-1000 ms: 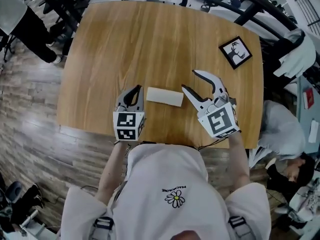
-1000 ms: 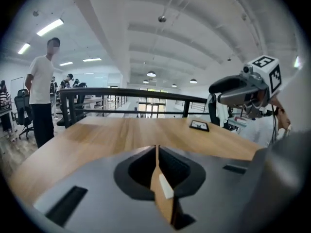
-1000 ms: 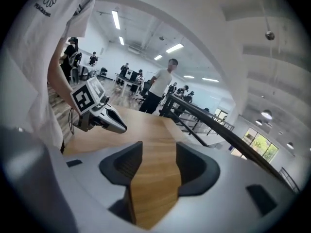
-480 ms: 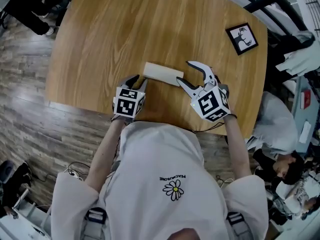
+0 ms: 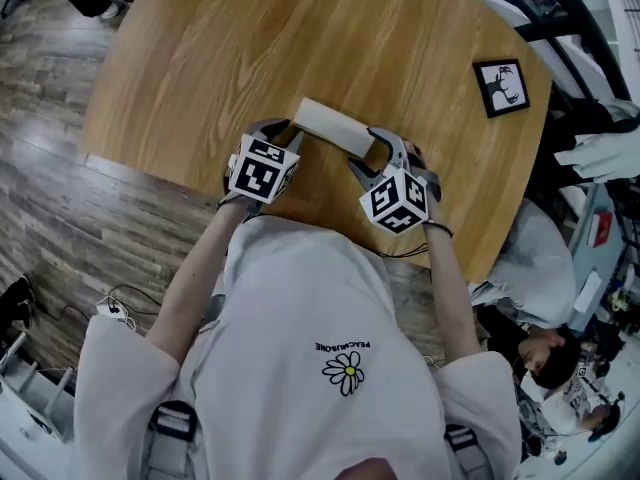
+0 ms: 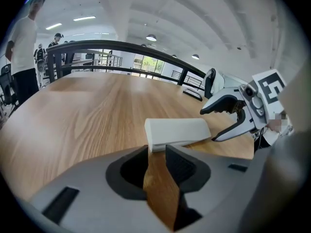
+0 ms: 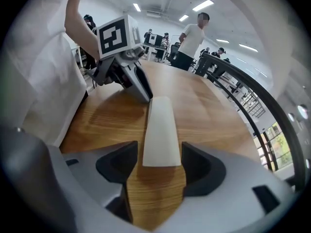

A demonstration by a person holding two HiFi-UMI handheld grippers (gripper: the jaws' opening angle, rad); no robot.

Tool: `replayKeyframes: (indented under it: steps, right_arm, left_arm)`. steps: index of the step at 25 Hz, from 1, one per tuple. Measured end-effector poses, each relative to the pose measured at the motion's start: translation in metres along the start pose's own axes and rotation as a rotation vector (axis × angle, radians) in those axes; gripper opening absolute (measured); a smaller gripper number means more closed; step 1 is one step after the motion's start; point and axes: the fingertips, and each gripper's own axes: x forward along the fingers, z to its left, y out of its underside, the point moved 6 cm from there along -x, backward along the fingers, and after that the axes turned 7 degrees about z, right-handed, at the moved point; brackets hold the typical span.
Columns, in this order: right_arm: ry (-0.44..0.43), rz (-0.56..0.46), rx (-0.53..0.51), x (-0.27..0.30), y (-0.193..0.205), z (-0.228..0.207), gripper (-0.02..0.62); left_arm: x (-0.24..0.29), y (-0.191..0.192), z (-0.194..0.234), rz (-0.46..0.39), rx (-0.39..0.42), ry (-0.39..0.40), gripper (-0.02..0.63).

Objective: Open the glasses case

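A white, closed glasses case (image 5: 333,126) lies on the wooden table (image 5: 300,38) near its front edge. My left gripper (image 5: 279,130) sits low at the case's left end, its jaws opening, with the case's corner (image 6: 176,130) just beyond the tips and nothing pressed. My right gripper (image 5: 374,156) is at the other end with its jaws opening wide. The case's near end (image 7: 160,130) lies between the pads with a gap on each side. In the left gripper view the right gripper (image 6: 232,116) shows past the case. The right gripper view shows the left gripper (image 7: 127,77) at the far end.
A small black-framed picture (image 5: 502,86) lies at the table's far right. The table's front edge (image 5: 170,173) runs just behind both grippers, next to my body. A dark railing (image 6: 121,47) and several people stand beyond the table.
Both grippers came down from above the table to the case's two ends. The left jaws went from shut to open, and the right jaws spread wider around the case's end.
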Motion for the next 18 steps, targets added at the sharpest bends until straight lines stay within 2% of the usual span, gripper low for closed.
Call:
replayKeyframes:
  steps: [7,11,18]
  right_arm:
    - [0.021,0.058,-0.036,0.012,0.010,0.000,0.267]
    - [0.067,0.069,-0.049,0.017,0.013,0.000,0.267]
    - [0.074,0.071,-0.037,0.016,0.012,0.000,0.262]
  left_arm:
    - [0.004,-0.003,-0.002,0.025,-0.014,0.011,0.108]
    - [0.005,-0.002,0.000,0.025,-0.037,0.023,0.110]
    - [0.005,-0.002,-0.001,0.025,-0.018,0.018,0.104]
